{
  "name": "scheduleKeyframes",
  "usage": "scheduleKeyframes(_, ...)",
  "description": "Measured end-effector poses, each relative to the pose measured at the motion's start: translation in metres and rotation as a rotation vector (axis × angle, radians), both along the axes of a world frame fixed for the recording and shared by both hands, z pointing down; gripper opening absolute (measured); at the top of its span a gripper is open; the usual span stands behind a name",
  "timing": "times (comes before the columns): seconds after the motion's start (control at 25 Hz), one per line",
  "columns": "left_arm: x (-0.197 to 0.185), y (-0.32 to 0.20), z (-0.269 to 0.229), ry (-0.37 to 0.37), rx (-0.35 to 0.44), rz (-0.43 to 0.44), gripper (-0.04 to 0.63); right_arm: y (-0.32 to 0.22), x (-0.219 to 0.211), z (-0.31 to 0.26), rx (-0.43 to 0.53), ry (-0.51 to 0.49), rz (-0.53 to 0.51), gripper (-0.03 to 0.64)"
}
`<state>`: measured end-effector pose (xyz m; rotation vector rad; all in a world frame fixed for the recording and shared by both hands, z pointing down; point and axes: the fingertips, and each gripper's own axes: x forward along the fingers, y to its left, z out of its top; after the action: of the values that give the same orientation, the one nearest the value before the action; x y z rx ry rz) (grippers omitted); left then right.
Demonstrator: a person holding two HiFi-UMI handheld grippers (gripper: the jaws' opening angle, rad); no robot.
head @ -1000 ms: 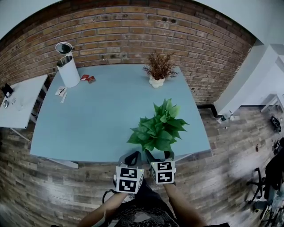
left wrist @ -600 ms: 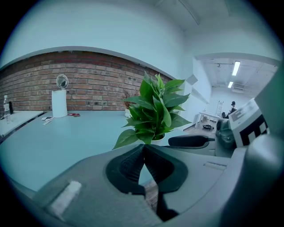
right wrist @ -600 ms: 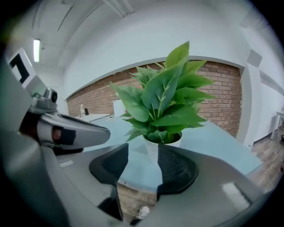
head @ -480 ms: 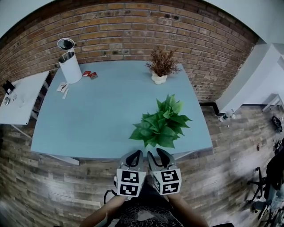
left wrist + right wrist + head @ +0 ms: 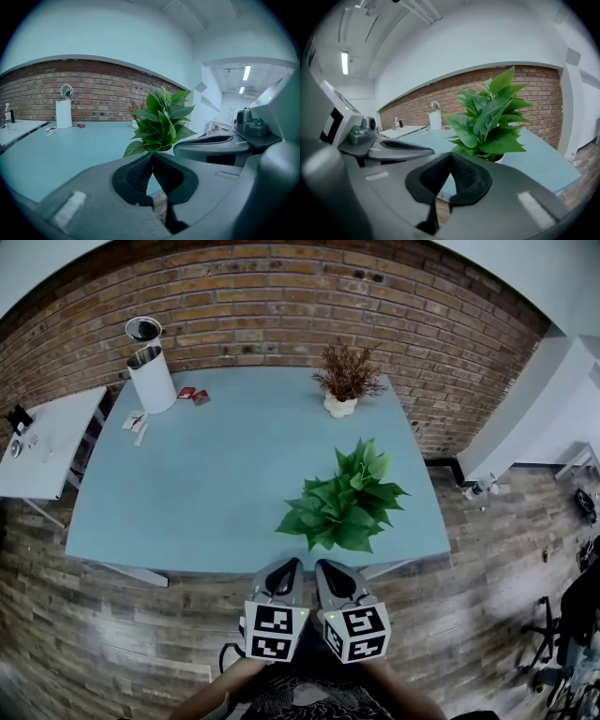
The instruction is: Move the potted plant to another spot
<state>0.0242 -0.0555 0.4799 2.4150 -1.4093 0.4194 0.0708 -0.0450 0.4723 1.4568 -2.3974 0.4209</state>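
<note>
The plant (image 5: pixel 345 498) has broad, glossy green leaves, pointed and bunched into a loose mound over a small white pot, of which only a sliver of rim shows in the right gripper view. It stands upright on the table (image 5: pixel 206 484), a smooth, matte pale-blue top, near the front edge and toward the right side. At the far edge is a dried plant (image 5: pixel 348 373), brown and spiky, in a squat white pot. At the far left corner stands a white cylinder (image 5: pixel 152 381) with a round mirror (image 5: pixel 142 330) behind it. Behind the table runs a rough brick wall (image 5: pixel 281 306); the floor (image 5: pixel 112 634) is of worn wood planks.

A second ago the right gripper (image 5: pixel 323 565) reached in under the leaves at the pot; it has since drawn back off the front edge. Its jaws have just been closing and now meet at the tips with nothing between them. The plant has not shifted on the table.

The left gripper (image 5: pixel 292 563) is closed too, its ribbed dark pads touching at the tips and empty. Both grippers hang side by side in front of the table edge, pointing toward the plant, which stands just beyond them, apart from both.
</note>
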Motion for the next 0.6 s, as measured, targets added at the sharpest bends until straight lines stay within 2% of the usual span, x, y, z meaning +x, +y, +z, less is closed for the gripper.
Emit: scheduleKeyframes(0.6, 0.0014, 0.0051, 0.0, 0.006, -0.002, 0.007, 0.002, 0.0024, -0.0025, 0.0012, -0.014, -0.008, -0.005, 0.006)
